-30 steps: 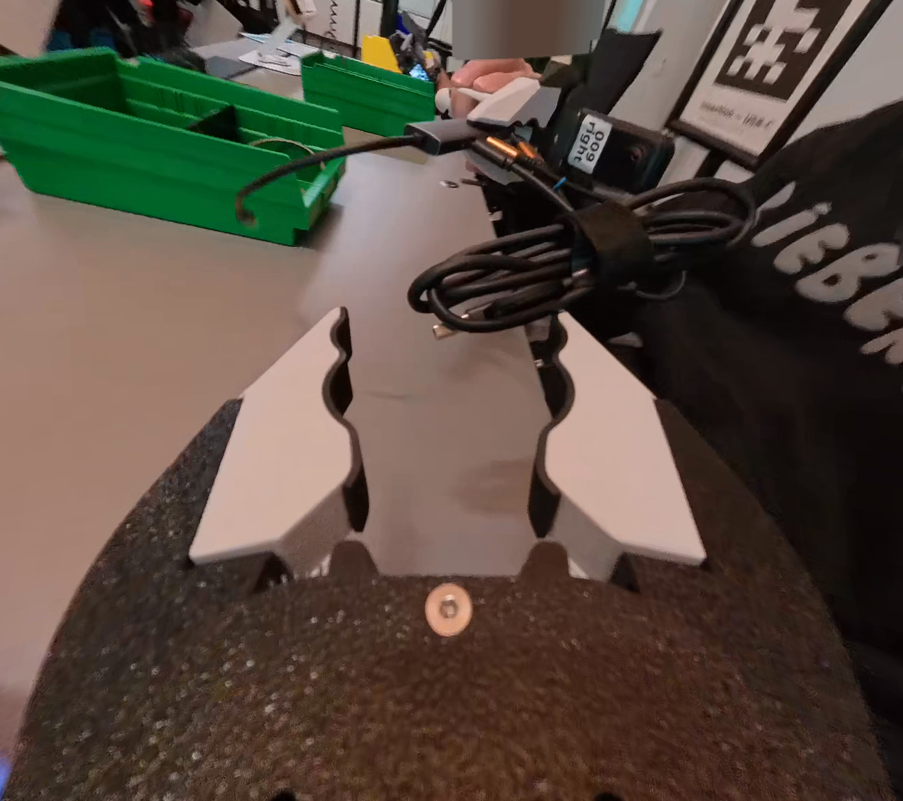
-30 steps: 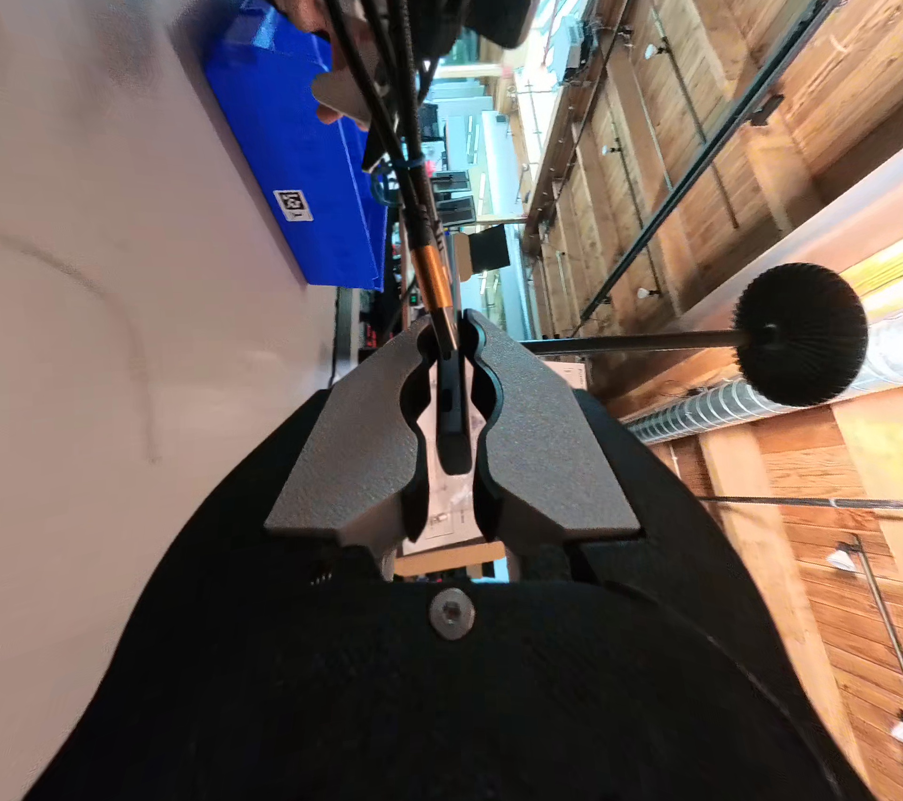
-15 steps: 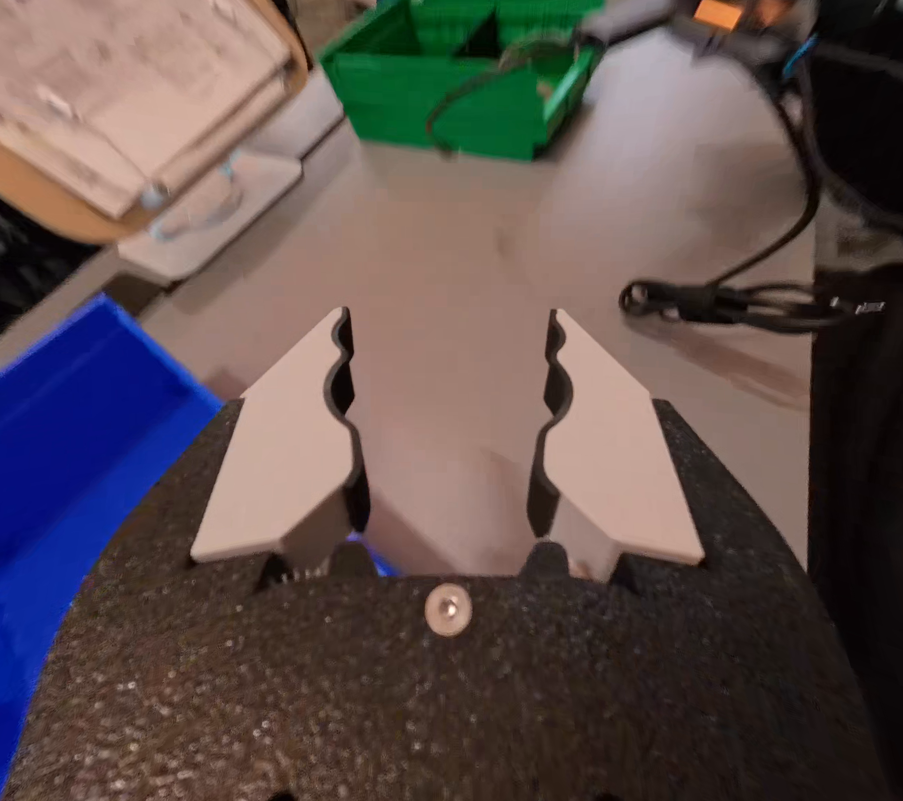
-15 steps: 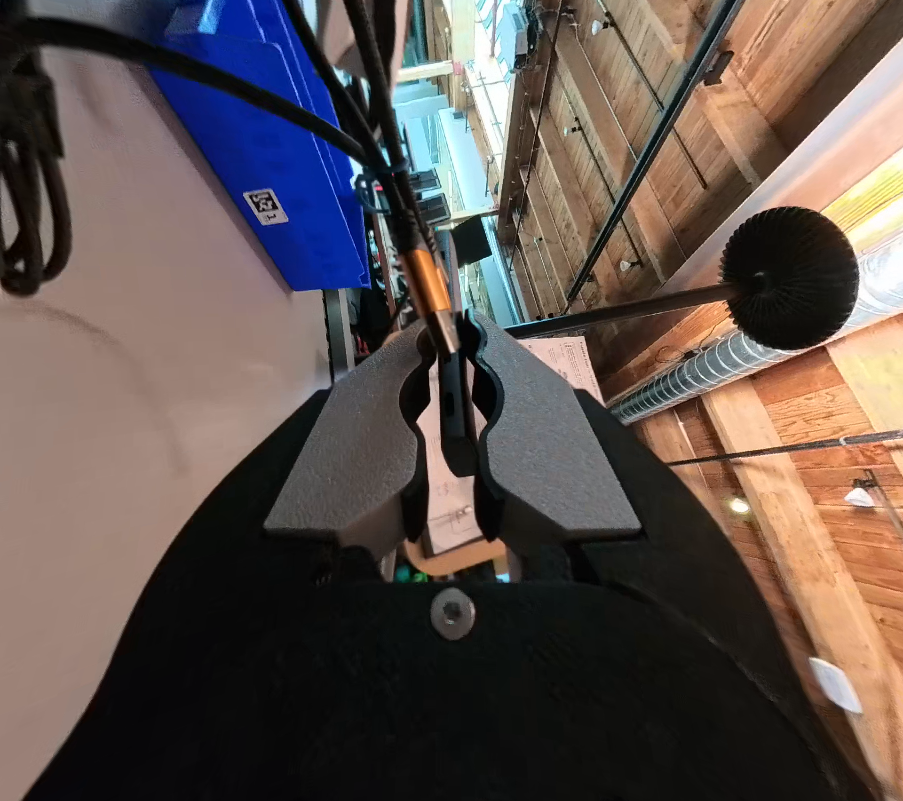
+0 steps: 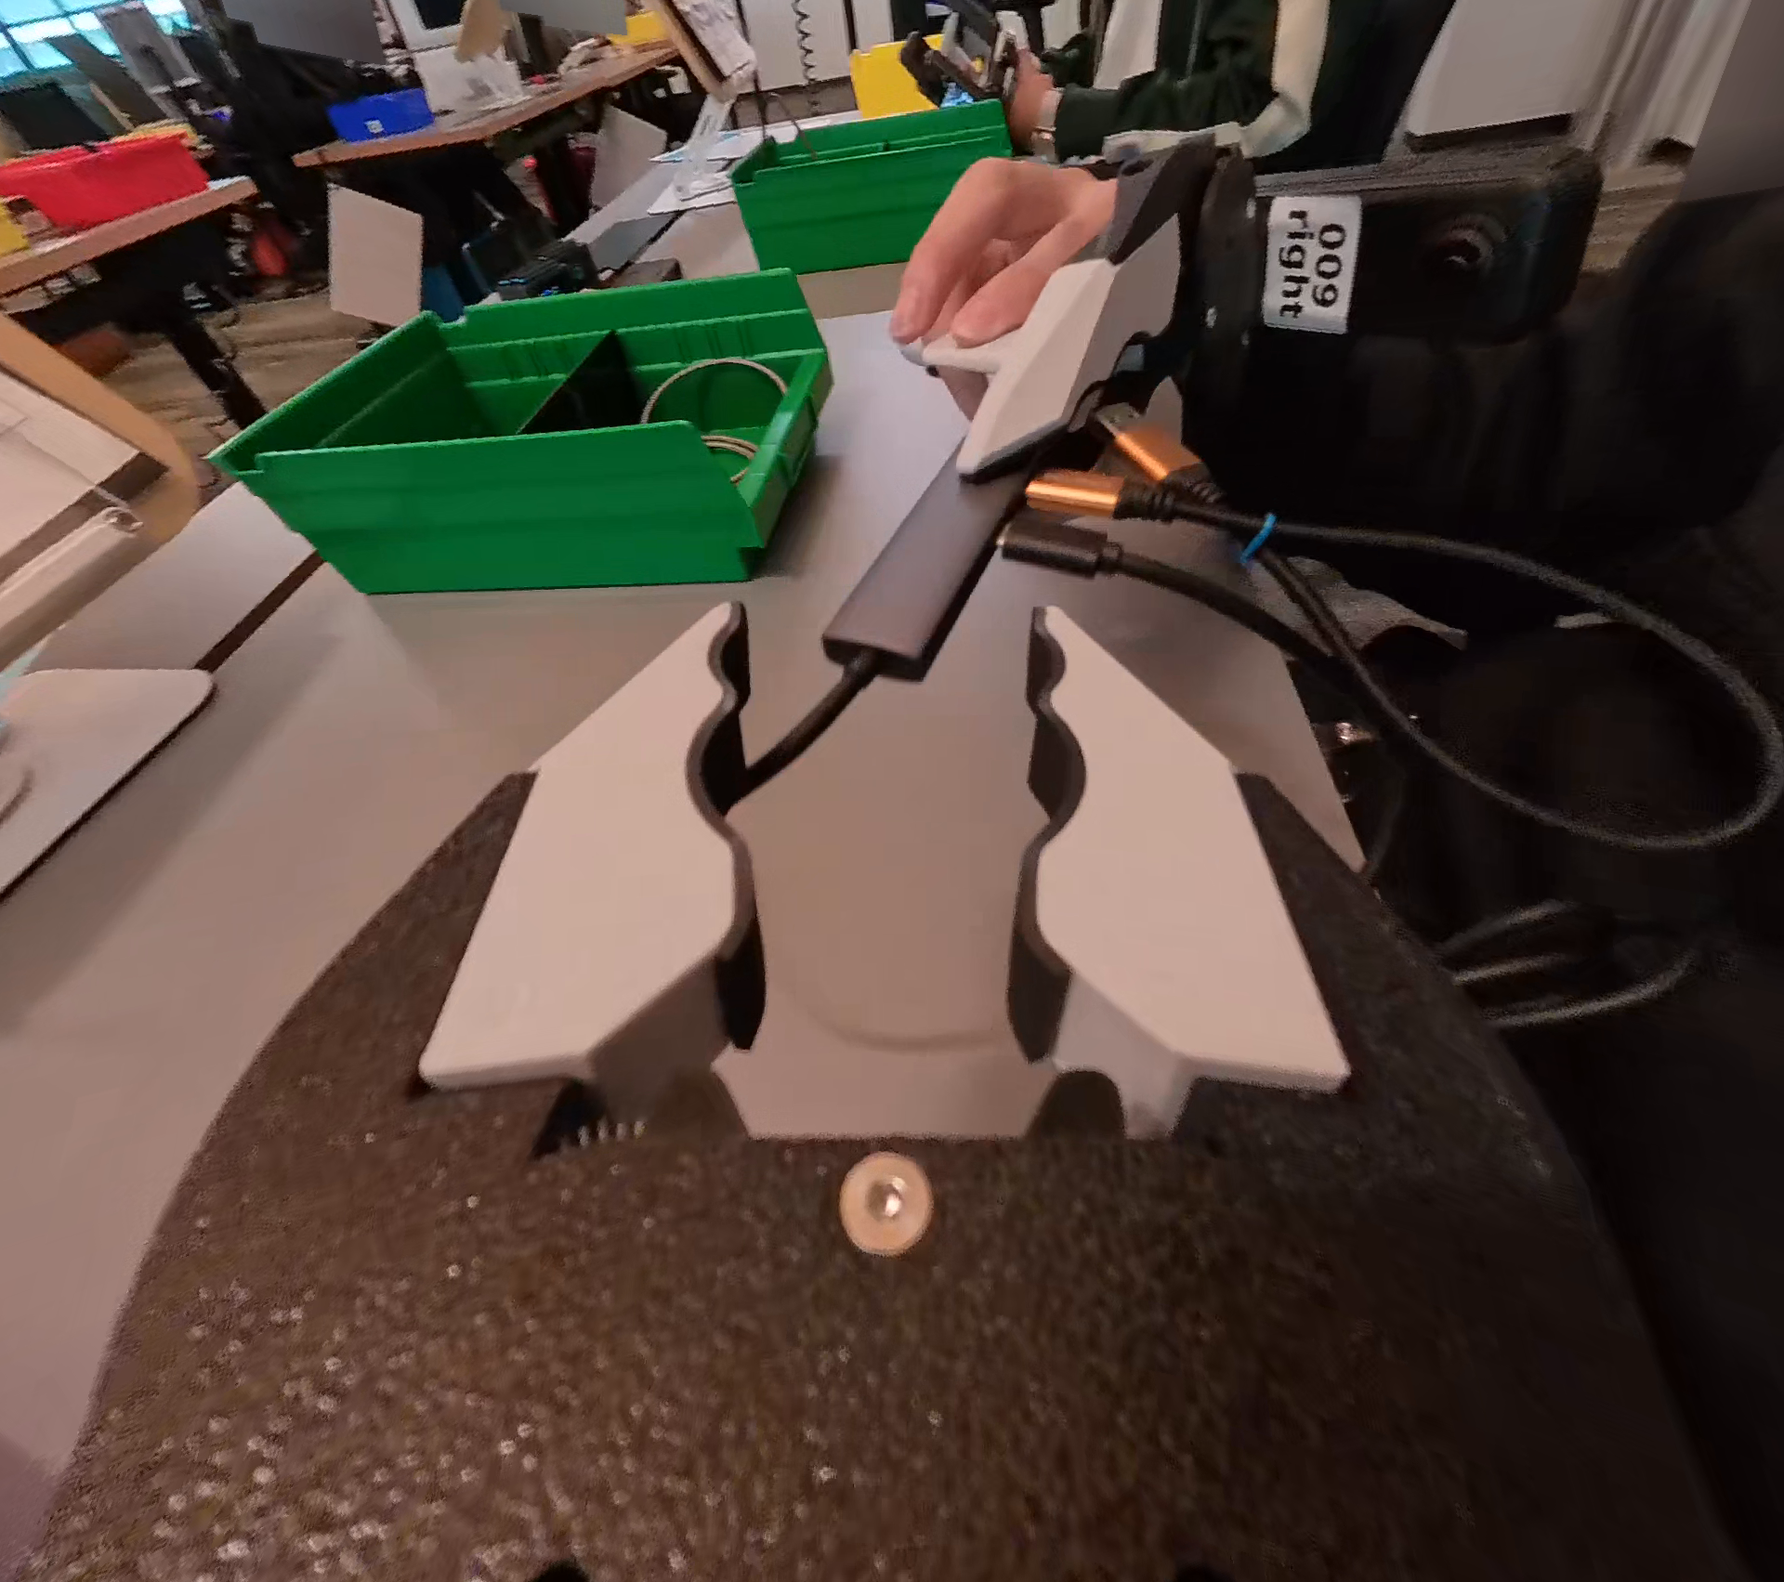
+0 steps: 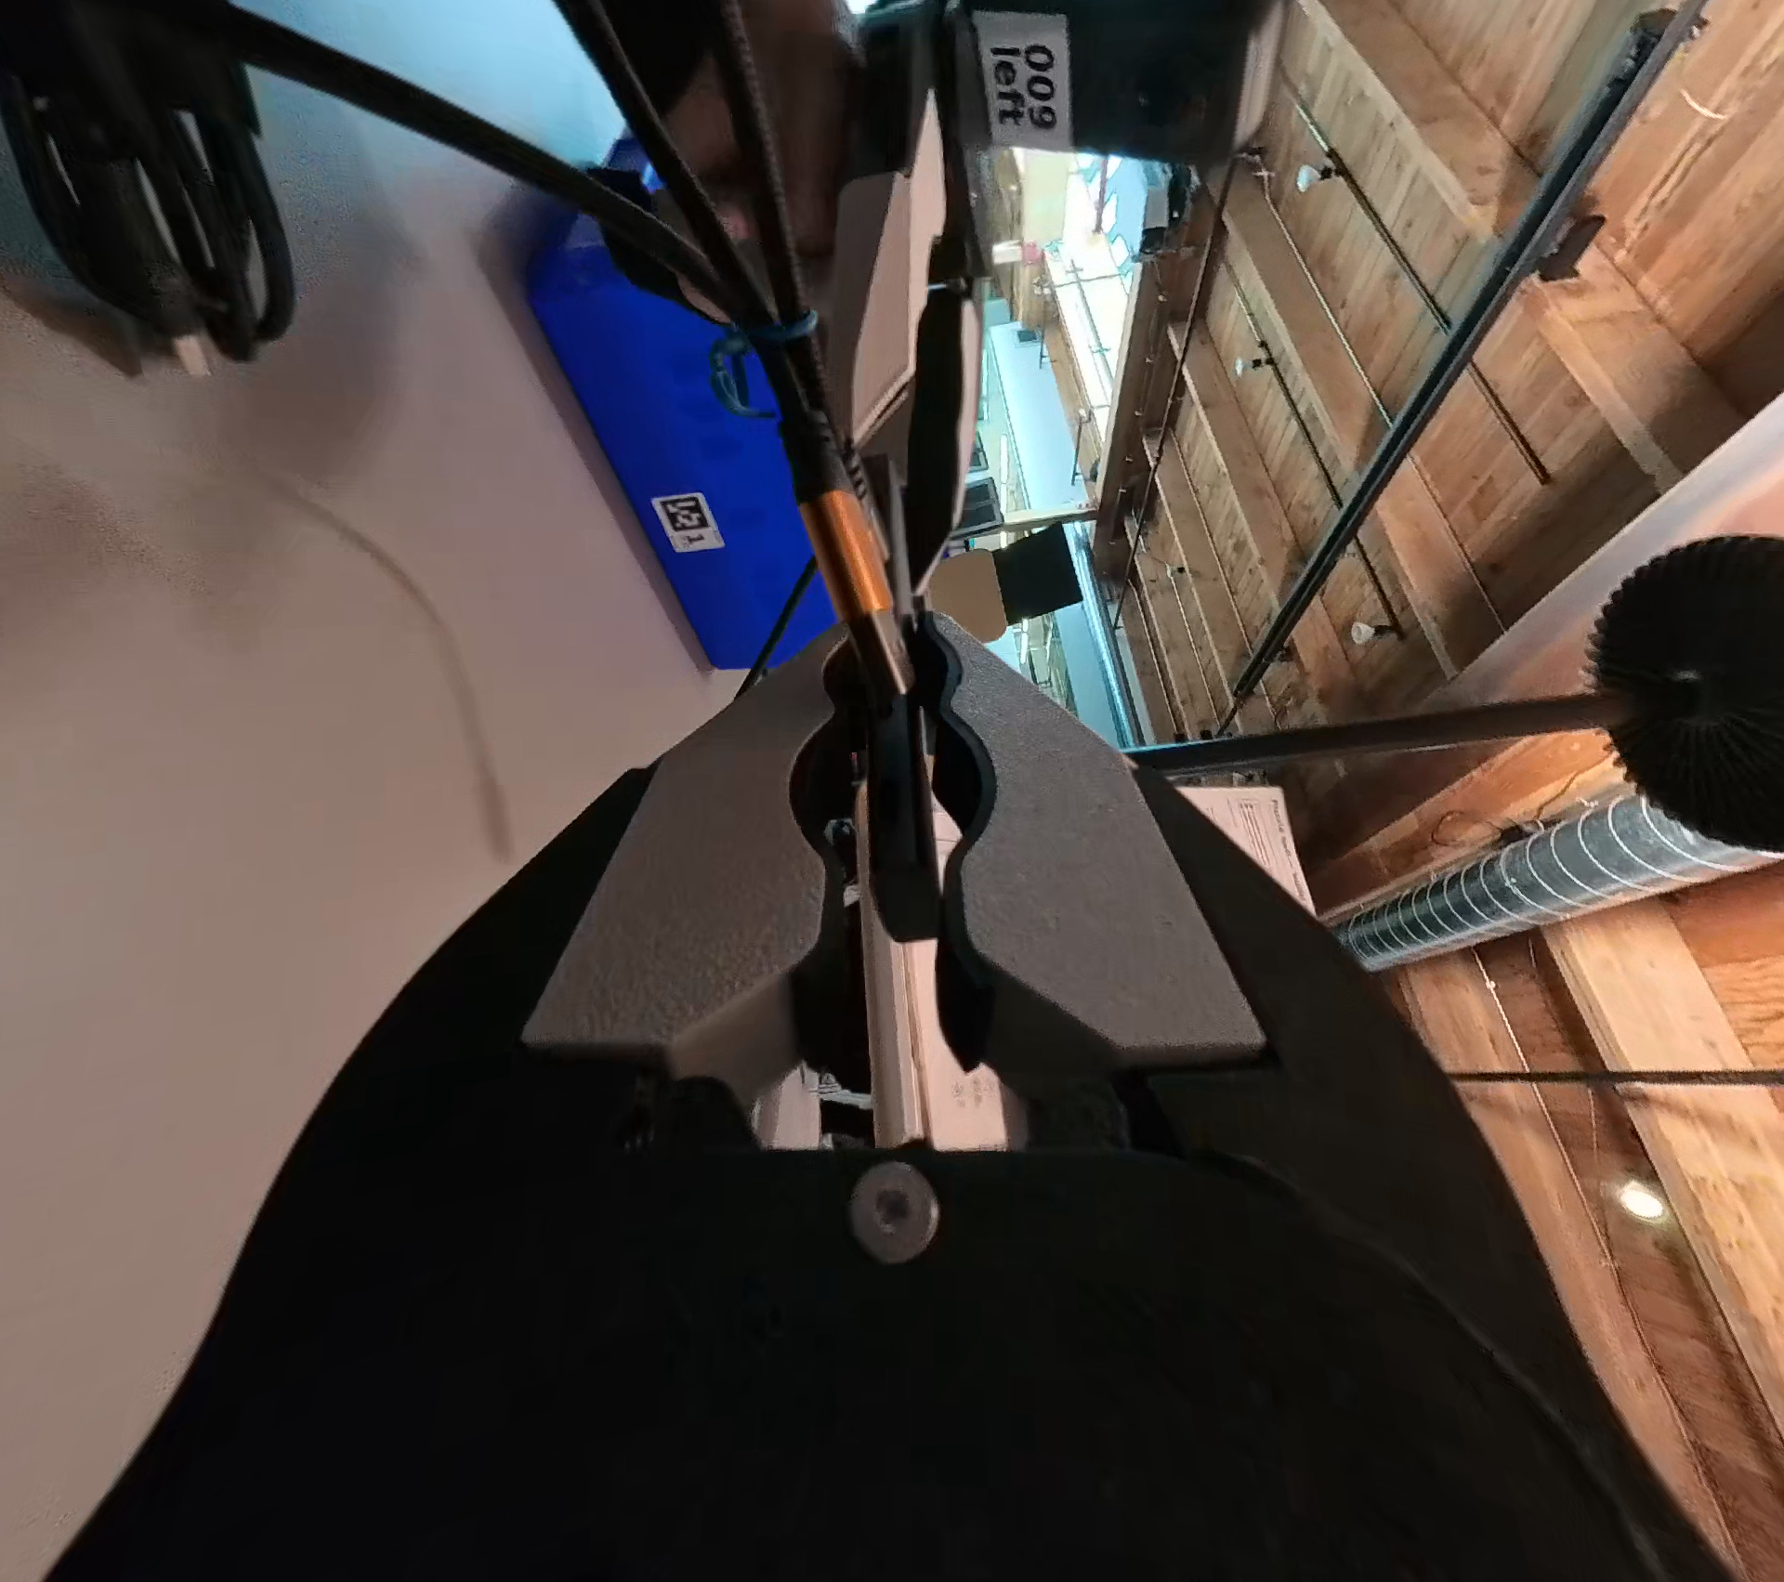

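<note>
My right gripper (image 6: pixel 893 643) is shut on a slim dark USB hub (image 6: pixel 903 821), held edge-on above the grey table (image 6: pixel 193 764). Cables with copper plugs (image 6: pixel 850 561) run out of the hub. In the left wrist view the right gripper (image 5: pixel 1043 377) holds the hub (image 5: pixel 917 571) slanting down toward me. My left gripper (image 5: pixel 886 619) is open and empty, its tips just below the hub's free end. The hub's own black lead (image 5: pixel 801 735) drops past my left finger (image 5: pixel 627 860). The left gripper also shows in the right wrist view (image 6: pixel 898 339).
A green bin (image 5: pixel 541 493) holding a coiled wire stands ahead on the left, another green bin (image 5: pixel 869 204) behind it. A blue bin (image 6: pixel 656 416) lies on the table. A strapped black cable bundle (image 6: pixel 145 184) lies on the table. A person's dark clothing fills the right. The gap from one gripper's tips to the other's is roughly 4 centimeters.
My left gripper swung away to the left and came back, still open, now right under the hub's end. The cable bundle went from hanging to lying on the table. The right gripper stayed shut.
</note>
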`<state>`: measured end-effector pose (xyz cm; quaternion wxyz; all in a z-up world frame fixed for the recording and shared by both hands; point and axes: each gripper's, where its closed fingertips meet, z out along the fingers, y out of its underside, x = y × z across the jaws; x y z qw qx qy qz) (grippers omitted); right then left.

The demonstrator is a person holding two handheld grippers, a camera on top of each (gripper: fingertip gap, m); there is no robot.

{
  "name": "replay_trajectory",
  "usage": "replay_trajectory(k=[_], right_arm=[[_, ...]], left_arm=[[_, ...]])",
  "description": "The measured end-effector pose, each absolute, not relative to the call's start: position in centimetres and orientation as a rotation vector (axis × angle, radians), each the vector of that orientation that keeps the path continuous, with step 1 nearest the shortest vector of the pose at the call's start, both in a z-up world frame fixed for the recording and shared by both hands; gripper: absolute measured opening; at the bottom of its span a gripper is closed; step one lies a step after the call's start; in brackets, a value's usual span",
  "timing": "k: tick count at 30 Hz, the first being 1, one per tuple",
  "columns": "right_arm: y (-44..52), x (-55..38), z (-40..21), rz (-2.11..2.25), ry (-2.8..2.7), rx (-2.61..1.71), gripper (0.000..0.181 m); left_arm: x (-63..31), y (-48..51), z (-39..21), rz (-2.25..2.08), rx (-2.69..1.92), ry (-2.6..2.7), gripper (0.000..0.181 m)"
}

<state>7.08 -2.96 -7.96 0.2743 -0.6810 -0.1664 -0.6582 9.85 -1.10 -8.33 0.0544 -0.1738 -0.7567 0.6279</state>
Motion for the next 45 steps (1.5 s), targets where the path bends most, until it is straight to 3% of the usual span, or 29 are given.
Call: replay_trajectory(k=[1,9,14,22,39,45], right_arm=[[-2.8,7.1,-8.2,-1.765,-0.459,-1.847,0.008],[-1.9,6.6,-8.5,-1.699,-0.465,-1.835,0.008],[-1.1,6.3,-9.0,-1.718,-0.543,-1.891,0.008],[-0.8,6.4,-9.8,-1.741,-0.619,-1.947,0.008],[-0.6,6.3,-10.5,-1.739,-0.671,-1.985,0.009],[-4.1,7.8,-8.7,-1.691,-0.352,-1.887,0.026]], left_arm=[[9.5,-1.0,-8.5,1.892,-0.550,-2.290,0.053],[9.0,-0.1,-8.6,1.874,-0.632,-2.212,0.034],[8.4,0.3,-9.3,1.802,-0.699,-2.300,0.048],[9.0,-0.2,-11.8,1.699,-0.746,-2.403,0.031],[8.5,0.5,-12.5,1.645,-0.746,-2.236,0.023],[9.5,-1.8,-12.1,1.701,-0.589,-2.282,0.021]])
